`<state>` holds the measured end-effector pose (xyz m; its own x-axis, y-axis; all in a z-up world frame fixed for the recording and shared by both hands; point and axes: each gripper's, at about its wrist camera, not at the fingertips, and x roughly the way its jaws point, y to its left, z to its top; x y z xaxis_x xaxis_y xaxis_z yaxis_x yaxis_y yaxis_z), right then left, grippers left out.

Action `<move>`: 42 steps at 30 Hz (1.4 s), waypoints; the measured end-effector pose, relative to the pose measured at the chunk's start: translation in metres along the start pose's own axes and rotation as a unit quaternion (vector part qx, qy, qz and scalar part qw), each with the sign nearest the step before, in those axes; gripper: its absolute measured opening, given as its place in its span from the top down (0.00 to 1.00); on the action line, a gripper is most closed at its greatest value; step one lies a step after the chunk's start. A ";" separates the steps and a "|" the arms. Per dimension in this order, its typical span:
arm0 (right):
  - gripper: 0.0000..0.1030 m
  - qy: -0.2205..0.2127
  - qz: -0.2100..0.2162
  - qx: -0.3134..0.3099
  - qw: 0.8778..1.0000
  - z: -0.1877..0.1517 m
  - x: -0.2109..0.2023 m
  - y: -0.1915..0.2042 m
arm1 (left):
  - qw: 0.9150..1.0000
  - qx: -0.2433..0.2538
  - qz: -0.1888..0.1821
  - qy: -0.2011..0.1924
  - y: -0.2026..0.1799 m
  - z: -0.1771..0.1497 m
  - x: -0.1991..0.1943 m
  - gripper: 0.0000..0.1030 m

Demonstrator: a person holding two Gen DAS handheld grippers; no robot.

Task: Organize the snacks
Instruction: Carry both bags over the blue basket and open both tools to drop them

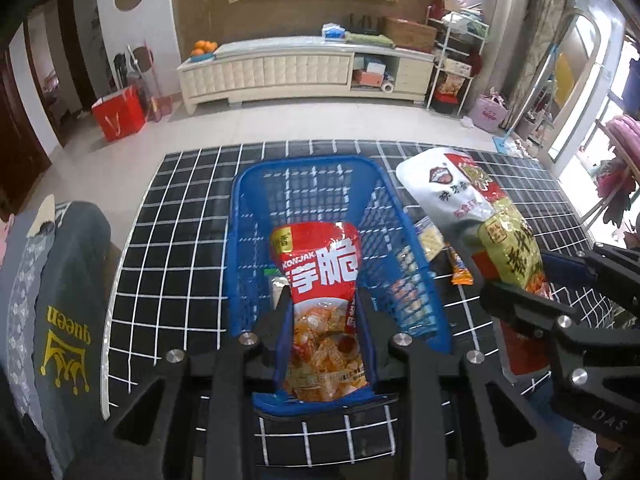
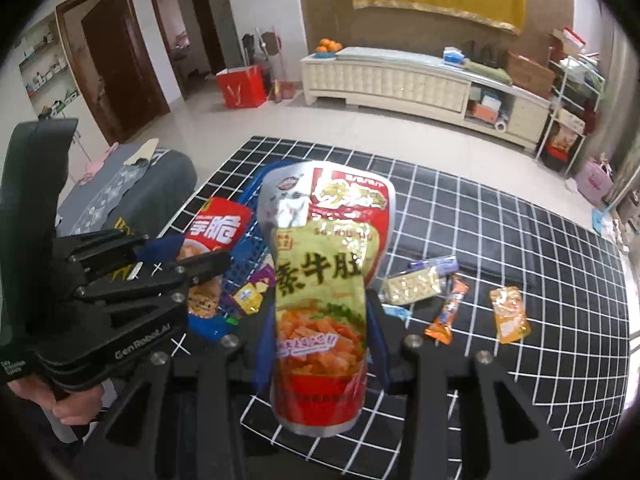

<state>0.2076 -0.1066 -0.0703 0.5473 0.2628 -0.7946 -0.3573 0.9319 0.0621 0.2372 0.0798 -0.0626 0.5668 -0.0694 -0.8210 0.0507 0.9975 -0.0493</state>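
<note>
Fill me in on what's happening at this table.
A person is sorting snacks into a blue basket on a black grid tablecloth, with a gripping tool in each hand. The left tool is shut on a red konjak snack bag, held over the basket. The right tool is shut on a yellow-green snack pouch, held up beside the basket. A few small snack packets lie loose on the cloth to the right.

Glossy crinkled foil-plastic konjak snack pouch (image 1: 320, 304) sits in a blue perforated plastic basket (image 1: 248, 208). A shiny silver-edged foil pouch (image 2: 320, 280) reflects light. Matt black plastic grippers carry bright metal screws. The worktop wears a smooth black grid-printed cloth (image 2: 500, 220).
</note>
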 end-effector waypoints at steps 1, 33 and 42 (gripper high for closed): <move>0.57 0.004 0.002 -0.001 1.000 0.001 0.005 0.001 | 1.000 -0.001 0.000 0.003 0.002 0.001 0.003 0.74; 0.59 0.063 -0.002 -0.005 0.998 0.011 0.063 0.027 | 0.998 -0.020 -0.035 0.050 0.030 -0.009 0.045 0.47; 0.58 0.076 -0.015 -0.023 0.997 0.013 0.076 0.040 | 0.998 -0.021 -0.032 0.043 0.045 -0.020 0.034 0.47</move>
<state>0.2448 -0.0463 -0.1204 0.4383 0.1904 -0.8784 -0.3779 0.9258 0.0121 0.2426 0.1225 -0.1040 0.4905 -0.1324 -0.8613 0.0487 0.9910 -0.1246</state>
